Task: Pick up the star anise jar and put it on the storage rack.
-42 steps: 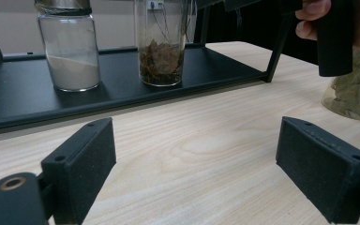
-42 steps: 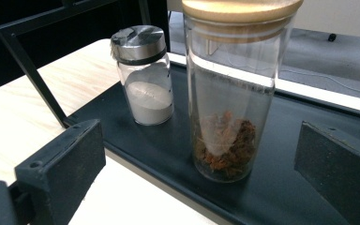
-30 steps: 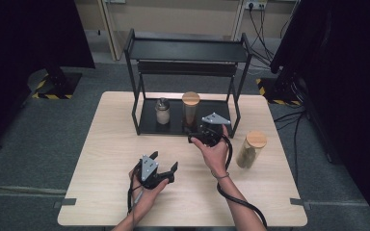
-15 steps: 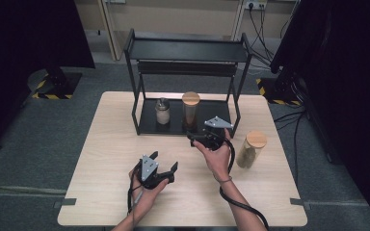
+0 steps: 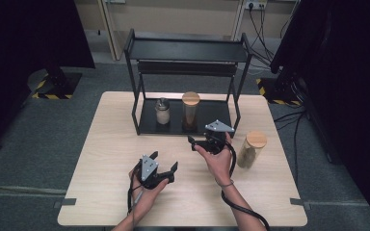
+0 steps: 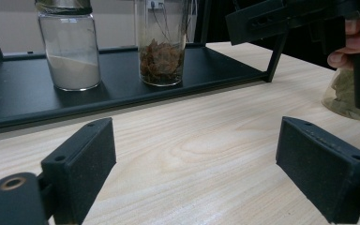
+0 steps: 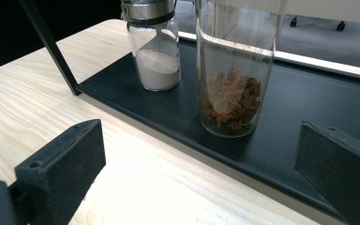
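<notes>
- While the right gripper (image 5: 198,142) hovers just in front of the black rack (image 5: 185,50), its fingers are spread wide with nothing between them; the right gripper view shows both pads apart, aimed at the rack's bottom shelf (image 7: 309,98).
- Nearest to it: the tall glass jar (image 5: 191,110) with a wooden lid, standing upright on the bottom shelf, long axis vertical, lid up. Brown dried stuff sits in its lower part (image 7: 229,101).
- Right gripper view has that jar roughly centred between the fingers but farther back, not touching either pad.
- Short jar (image 5: 162,110) with a metal top stands upright just to the left of the tall one on the same shelf, white powder in the lower half (image 7: 158,70). The two jars are near each other, apart.
- Third jar (image 5: 251,149), wooden lid, stands upright on the counter (image 5: 111,144) to the right of the rack, beside the right hand (image 5: 219,161). It holds greenish leaves (image 6: 344,98).
- Left gripper (image 5: 161,172) sits low over the counter nearer the person, well apart from the rack, fingers released and empty.
- Left gripper view: both pads wide, bare wood between them, the rack shelf and both jars ahead, the right gripper top right.
</notes>
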`<state>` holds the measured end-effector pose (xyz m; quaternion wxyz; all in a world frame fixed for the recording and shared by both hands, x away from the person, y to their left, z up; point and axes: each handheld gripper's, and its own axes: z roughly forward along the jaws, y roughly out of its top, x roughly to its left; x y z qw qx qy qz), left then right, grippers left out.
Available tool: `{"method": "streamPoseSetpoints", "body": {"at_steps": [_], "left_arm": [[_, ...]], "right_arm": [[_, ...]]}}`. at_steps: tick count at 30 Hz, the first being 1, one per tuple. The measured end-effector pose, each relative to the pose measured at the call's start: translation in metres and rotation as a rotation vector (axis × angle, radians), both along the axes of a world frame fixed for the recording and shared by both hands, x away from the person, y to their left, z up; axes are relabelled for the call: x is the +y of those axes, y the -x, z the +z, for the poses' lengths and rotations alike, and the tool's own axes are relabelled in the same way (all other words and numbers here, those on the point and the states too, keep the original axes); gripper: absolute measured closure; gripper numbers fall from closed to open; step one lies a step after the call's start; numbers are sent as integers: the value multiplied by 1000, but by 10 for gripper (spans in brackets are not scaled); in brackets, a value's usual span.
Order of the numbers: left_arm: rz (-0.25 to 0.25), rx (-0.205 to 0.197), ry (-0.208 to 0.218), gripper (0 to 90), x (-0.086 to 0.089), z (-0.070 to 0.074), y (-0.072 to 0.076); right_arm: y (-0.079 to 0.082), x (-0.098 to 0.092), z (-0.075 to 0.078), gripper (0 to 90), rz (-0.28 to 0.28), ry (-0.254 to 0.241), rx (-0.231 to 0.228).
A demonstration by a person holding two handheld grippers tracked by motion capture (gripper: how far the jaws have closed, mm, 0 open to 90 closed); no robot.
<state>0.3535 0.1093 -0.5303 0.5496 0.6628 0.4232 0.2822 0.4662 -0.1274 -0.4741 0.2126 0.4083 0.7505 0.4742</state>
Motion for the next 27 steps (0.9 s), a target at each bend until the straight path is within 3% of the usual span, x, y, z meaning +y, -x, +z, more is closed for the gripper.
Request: {"method": "streamPoseSetpoints", "body": {"at_steps": [27], "left_arm": [[1, 1, -1, 117, 0, 0, 0]], "right_arm": [[16, -11, -7, 25, 17, -22, 22]]}}
